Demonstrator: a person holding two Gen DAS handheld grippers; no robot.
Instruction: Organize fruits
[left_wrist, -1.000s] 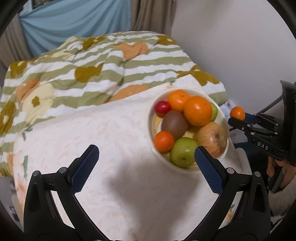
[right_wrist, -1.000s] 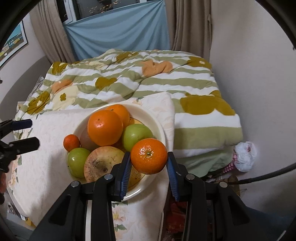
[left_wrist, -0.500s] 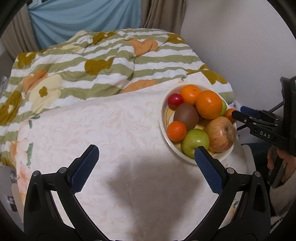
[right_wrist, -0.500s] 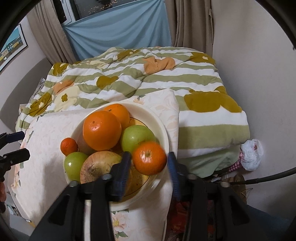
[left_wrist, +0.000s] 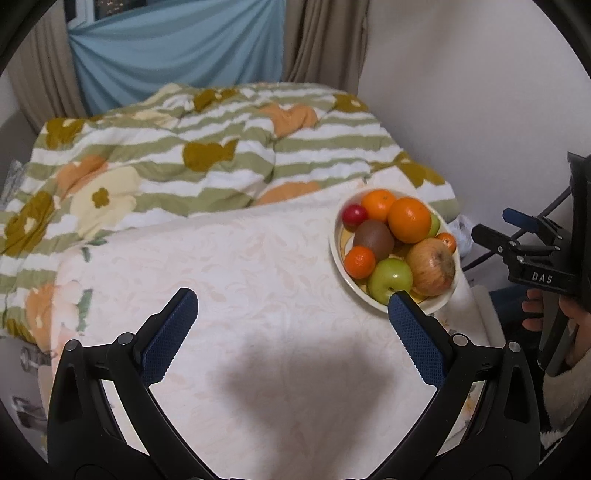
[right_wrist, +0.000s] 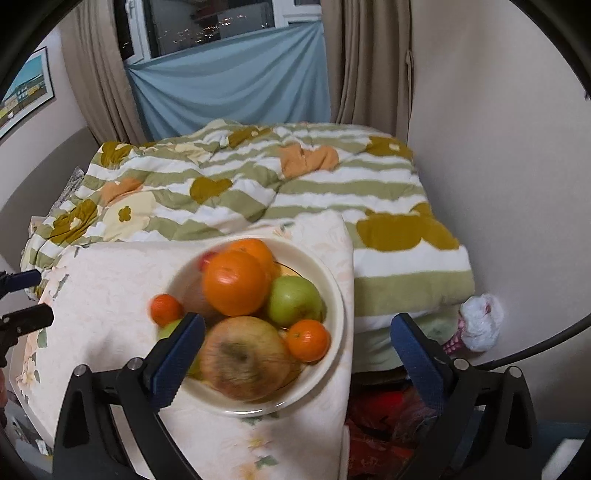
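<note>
Already the small mandarin (right_wrist: 308, 340) lies inside the cream bowl (right_wrist: 334, 284), tucked against the near-right rim between the big russet apple (right_wrist: 245, 356) and a green apple (right_wrist: 293, 300). Around it the bowl is heaped: a large orange (right_wrist: 236, 282) sits on top of the pile, a second small mandarin (right_wrist: 166, 309) rests at the left edge, and a kiwi (left_wrist: 373, 238) and a red fruit (left_wrist: 354, 215) fill the far side.

The right claw (right_wrist: 297, 341) is opening, its blue pads now wide apart with nothing between them; it hangs just above the bowl's near edge. The left claw (left_wrist: 293, 312) stands wide open and empty over the bare cloth of the desk (left_wrist: 229, 266), well apart from the fruit.

The risks seem to come from crowding and placement. The mandarin sits high near the rim, so it could roll out if the russet apple settles. The left finger (right_wrist: 177, 350) of the right claw overlaps the apple in view, and a careless move could nudge the pile. The bowl also stands close to the desk's right corner, where a knock might tip it toward the floor.
</note>
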